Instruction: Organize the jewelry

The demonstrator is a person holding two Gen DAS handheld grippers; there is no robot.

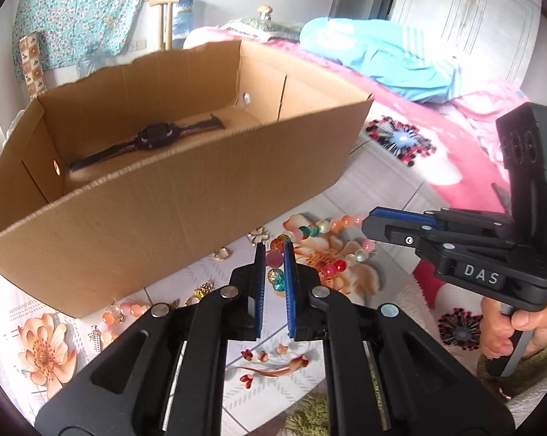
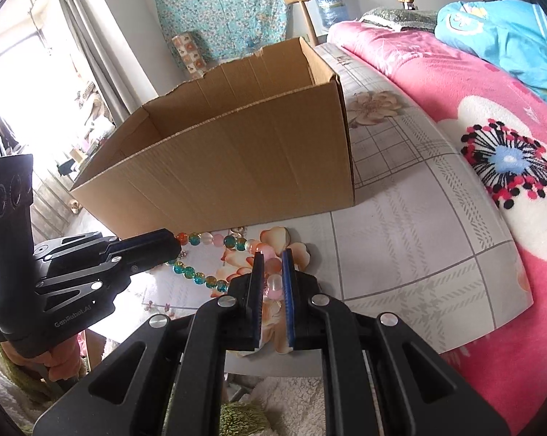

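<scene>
Nearest the left wrist camera, the left gripper (image 1: 274, 254) has its blue pads closed on a pink bead of the bead necklace (image 1: 311, 231), with a glittery teal-and-gold bead showing just below it between the pads. In the right wrist view, the right gripper (image 2: 272, 259) is likewise clamped on pale pink beads of the same strand. The rest of the necklace runs between the two claws over the flowered tablecloth (image 2: 400, 239), part of it stretched, part looping down onto the cloth.

The step in hand appears to be the two-handed lift of the necklace, each claw holding one part so that the strand can be carried without trailing. The cardboard box (image 1: 186, 196) stands just behind the beads, open at the top, and a dark wristwatch (image 1: 153, 137) already lies on its floor. Small gold pieces (image 1: 221, 253) and a shorter pink bead bracelet (image 1: 122, 312) remain on the cloth in front of the box's near wall.

The next move likely calls for raising both claws together high enough for the hanging loop to clear the near wall, then bringing them forward over the opening. Keeping the claws a steady way apart should spare the thread any strain. Snagging the loop on the torn cardboard edge seems the main risk.
</scene>
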